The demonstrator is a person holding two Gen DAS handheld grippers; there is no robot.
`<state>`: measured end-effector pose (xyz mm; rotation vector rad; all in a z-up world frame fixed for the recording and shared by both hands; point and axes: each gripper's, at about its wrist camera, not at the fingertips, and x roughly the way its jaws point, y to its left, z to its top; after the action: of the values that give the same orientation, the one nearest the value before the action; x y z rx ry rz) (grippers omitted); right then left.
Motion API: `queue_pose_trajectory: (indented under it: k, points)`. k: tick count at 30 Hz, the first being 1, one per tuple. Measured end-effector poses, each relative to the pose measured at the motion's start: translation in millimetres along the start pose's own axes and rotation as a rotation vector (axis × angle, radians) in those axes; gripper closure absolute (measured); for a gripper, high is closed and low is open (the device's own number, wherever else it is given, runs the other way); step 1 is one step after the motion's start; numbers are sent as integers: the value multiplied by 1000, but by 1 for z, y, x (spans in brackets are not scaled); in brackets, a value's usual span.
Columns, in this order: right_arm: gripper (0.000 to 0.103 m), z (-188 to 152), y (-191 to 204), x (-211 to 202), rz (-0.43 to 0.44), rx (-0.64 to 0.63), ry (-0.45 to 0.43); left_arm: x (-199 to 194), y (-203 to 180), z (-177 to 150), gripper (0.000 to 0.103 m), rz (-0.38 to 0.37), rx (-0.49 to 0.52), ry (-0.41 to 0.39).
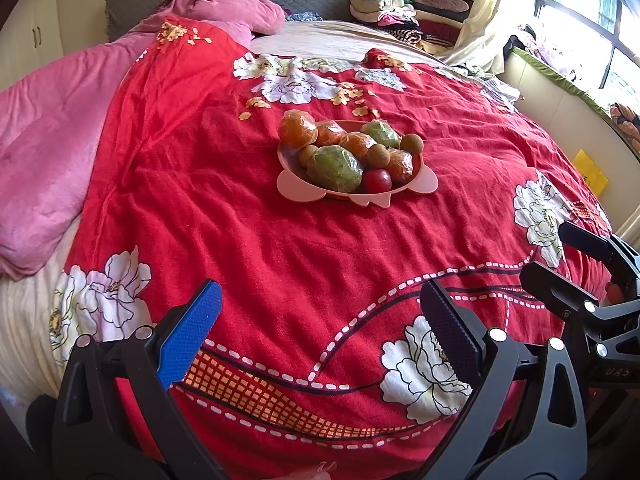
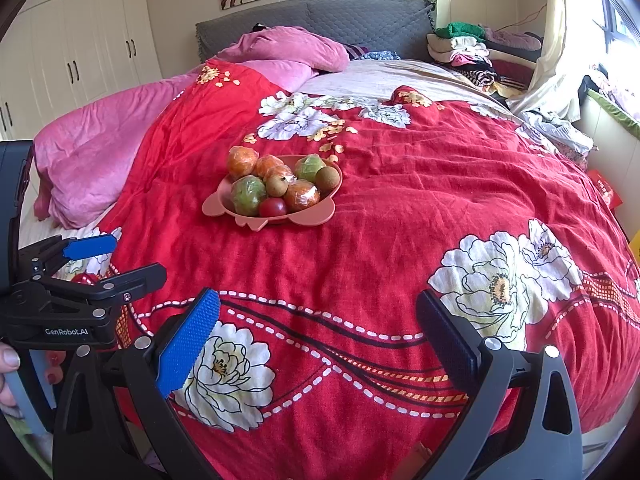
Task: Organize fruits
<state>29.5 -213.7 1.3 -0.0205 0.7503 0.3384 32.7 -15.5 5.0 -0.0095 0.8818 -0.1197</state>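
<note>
Fruit piled on the pink plate (image 1: 290, 184) looks light but slippery (several pieces (image 1: 335, 168) are film-wrapped), so grip each across its middle; both the left gripper (image 1: 320, 316) and the right gripper (image 2: 318, 320) gape wide, empty.

Black left tool (image 1: 320, 328), blue ribbed pads (image 1: 188, 336), silver screws, "GenRobot.AI" marking

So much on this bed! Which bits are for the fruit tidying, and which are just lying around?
For the job:
pink plate
wrapped oranges
wrapped green fruits
small brown fruits
red fruit

Just lying about:
pink blanket
folded clothes pile
red floral bedspread
</note>
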Motion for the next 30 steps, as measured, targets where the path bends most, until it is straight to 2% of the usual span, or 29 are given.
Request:
queue_pose_trajectory:
  k: [17, 20, 23, 25, 28, 30]
  points:
    - [5, -1, -5, 0, -10, 8, 7, 2, -2, -2, 10, -10, 21, 21]
    - [5, -1, -9, 2, -10, 11, 6, 2, 2, 0, 10, -21, -4, 18]
    - [5, 1, -11, 7, -15, 16, 7, -3, 9, 5, 10, -53, -48, -21]
    - [5, 5, -20, 11, -29, 25, 3, -2, 23, 13, 10, -59, -107, -42]
    - [5, 17, -47, 19, -79, 37, -6, 14, 53, 30, 10, 2, -155, -12]
    - [5, 29, -71, 28, -146, 44, -11, 28, 83, 46, 10, 94, -163, -34]
